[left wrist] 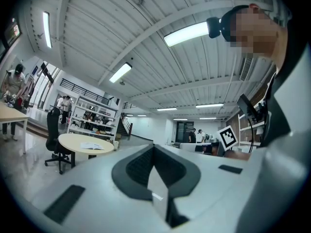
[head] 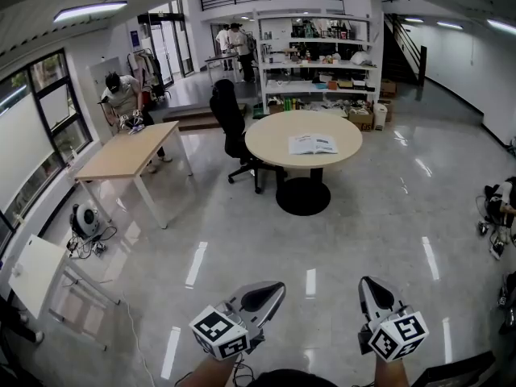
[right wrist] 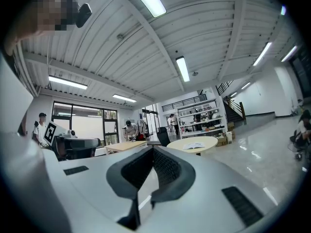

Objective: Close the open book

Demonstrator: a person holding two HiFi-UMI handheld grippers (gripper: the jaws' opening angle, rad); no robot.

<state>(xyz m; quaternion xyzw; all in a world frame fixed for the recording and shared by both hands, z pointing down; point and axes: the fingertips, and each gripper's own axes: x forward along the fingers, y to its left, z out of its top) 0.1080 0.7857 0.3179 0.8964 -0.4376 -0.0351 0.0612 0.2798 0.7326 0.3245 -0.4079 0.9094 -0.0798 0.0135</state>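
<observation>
From the head view, the open book point(head: 313, 144) lies flat, pages up, on the round counter point(head: 266, 147) far across the shiny floor point(head: 379, 232), well apart from both tools. The left hand-held gripper point(head: 278, 285) and the right hand-held gripper point(head: 364, 281) sit low at the bottom edge, side by side, each tapering to a closed tip that points out towards that counter, with nothing pinched in either. A black office chair point(head: 230, 121) stands just beside the round counter on its left. A long wooden counter point(head: 121, 156) runs further left, with a person point(head: 122, 95) bent over its far end, and white shelving point(head: 318, 55) full of clutter stands behind. In the left gripper view, the left hand-held gripper point(left wrist: 154, 145) has its jaws pressed together, the dark pads meeting along one line and empty. The book point(left wrist: 92, 146) shows small on the round counter point(left wrist: 73, 141) off to the left, beside the chair point(left wrist: 52, 139), and the marker cube point(left wrist: 227, 137) of the other tool shows at the right. In the right gripper view, the right hand-held gripper point(right wrist: 153, 148) is likewise pressed shut on nothing. The book point(right wrist: 194, 145) rests on the round counter point(right wrist: 182, 143) a little right of the jaw line, far off, and the other tool's marker cube point(right wrist: 50, 133) shows at the left.
</observation>
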